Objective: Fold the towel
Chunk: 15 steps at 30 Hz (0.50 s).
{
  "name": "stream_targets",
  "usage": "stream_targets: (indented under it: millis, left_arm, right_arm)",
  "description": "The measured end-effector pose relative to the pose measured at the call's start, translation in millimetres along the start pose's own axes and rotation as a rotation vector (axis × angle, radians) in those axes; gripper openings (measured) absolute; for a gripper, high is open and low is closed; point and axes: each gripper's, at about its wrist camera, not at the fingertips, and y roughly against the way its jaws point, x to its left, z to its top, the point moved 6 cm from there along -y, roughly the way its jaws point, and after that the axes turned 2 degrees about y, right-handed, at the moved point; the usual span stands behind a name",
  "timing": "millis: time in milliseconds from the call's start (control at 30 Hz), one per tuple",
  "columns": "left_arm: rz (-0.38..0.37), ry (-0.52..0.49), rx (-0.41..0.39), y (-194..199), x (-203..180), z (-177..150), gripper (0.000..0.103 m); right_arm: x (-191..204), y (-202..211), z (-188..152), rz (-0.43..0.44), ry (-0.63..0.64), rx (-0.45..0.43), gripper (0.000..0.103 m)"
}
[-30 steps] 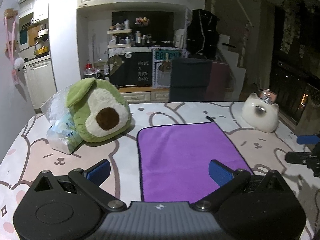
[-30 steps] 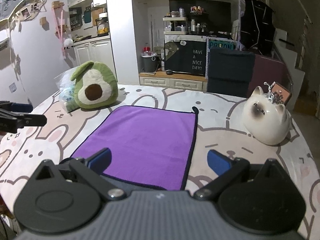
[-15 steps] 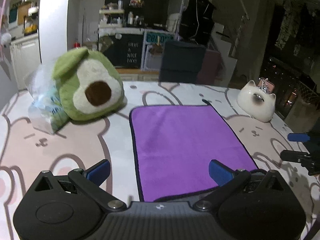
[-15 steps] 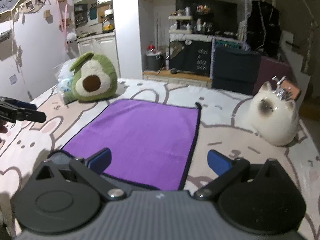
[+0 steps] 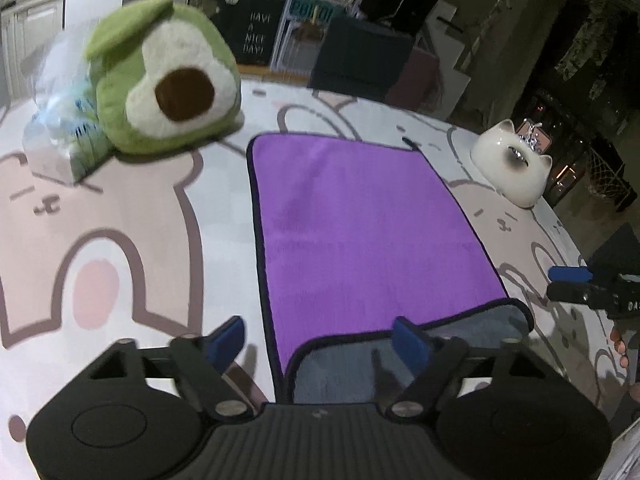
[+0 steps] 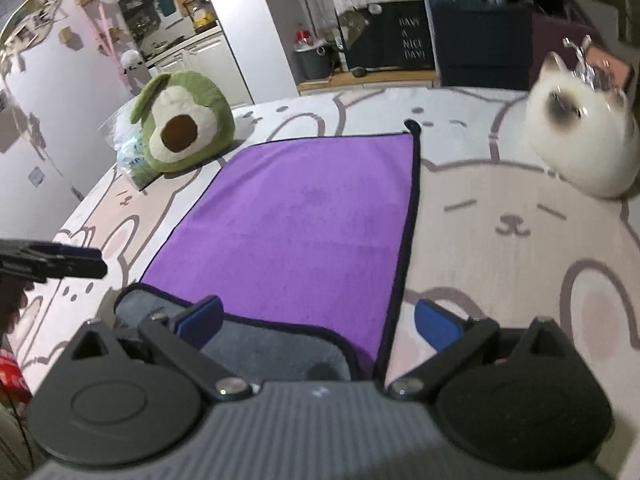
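A purple towel (image 5: 360, 224) with a dark hem lies flat on the table; it also shows in the right wrist view (image 6: 312, 220). Its near edge is turned back and shows a grey underside (image 5: 400, 348) (image 6: 264, 344). My left gripper (image 5: 318, 338) is open, low over the towel's near left corner, with the hem between its fingers. My right gripper (image 6: 318, 320) is open, low over the near right corner, with the right hem between its fingers. Each gripper shows at the edge of the other's view, the right one (image 5: 576, 284) and the left one (image 6: 60, 264).
A green avocado plush (image 5: 164, 76) (image 6: 180, 128) and a clear plastic bag (image 5: 60, 128) sit at the far left. A white cat-shaped jar (image 5: 512, 164) (image 6: 584, 136) stands at the far right. The table wears a bunny-print cloth (image 5: 120, 240).
Both grippers have tilted down and dropped closer to the near edge of the towel. The grey turned-back edge now shows under them. The fingers stay open.
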Motion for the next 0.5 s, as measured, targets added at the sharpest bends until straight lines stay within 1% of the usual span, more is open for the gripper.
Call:
stream_targets:
  millis: [33, 67, 133, 167, 233, 333, 400, 500]
  left_arm:
    - [-0.006, 0.007, 0.009, -1, 0, -1, 0.070]
    - [-0.012, 0.013, 0.016, -2, 0, -1, 0.067]
    - [-0.024, 0.028, 0.023, -4, 1, -1, 0.066]
    - [-0.032, 0.038, 0.027, -5, 2, -1, 0.064]
    - [-0.042, 0.056, 0.032, -7, 3, -1, 0.060]
    - [-0.037, 0.066, 0.042, -9, 5, 0, 0.055]
    - [-0.037, 0.066, 0.049, -10, 6, 0, 0.051]
    - [-0.049, 0.059, 0.060, -11, 5, -1, 0.049]
  right_arm:
    - [-2, -1, 0, 0.008, -0.009, 0.002, 0.098]
    - [-3, -3, 0, 0.018, -0.017, 0.009, 0.091]
    - [-9, -7, 0, 0.027, -0.035, 0.026, 0.074]
    - [-12, -10, -1, 0.030, -0.044, 0.036, 0.071]
    - [-14, -14, -1, 0.037, -0.057, 0.053, 0.062]
    - [-20, -22, -4, 0.047, -0.076, 0.086, 0.052]
    - [-22, -26, -9, 0.040, -0.071, 0.109, 0.049]
    - [-23, -31, -14, 0.046, -0.047, 0.138, 0.046]
